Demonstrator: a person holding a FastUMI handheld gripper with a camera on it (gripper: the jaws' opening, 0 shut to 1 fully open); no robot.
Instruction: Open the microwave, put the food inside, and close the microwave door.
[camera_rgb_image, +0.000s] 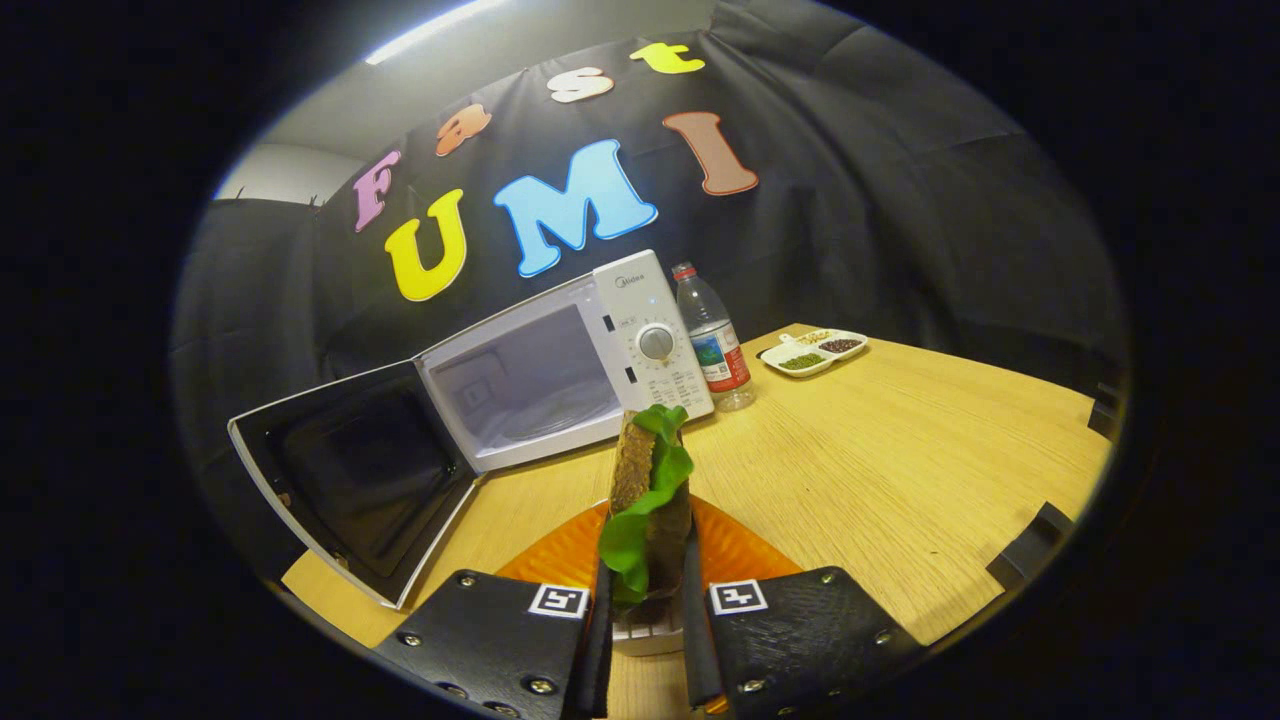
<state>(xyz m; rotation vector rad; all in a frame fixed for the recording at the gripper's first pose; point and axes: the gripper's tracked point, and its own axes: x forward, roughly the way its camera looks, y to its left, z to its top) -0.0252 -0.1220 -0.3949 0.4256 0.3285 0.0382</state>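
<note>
Gripper (648, 600) clenched an upright sandwich (648, 500) between its 2 fingers, above an orange plate (560, 555); microwave (560, 370) door (350, 480) stood open.

The camera rides on the gripper (648, 600), low above the wooden table (900, 480), looking forward along both fingers, which clamp the food (648, 500) close before the lens. It faces the open microwave (560, 370) at eleven o'clock, near the booth's wall.
</note>
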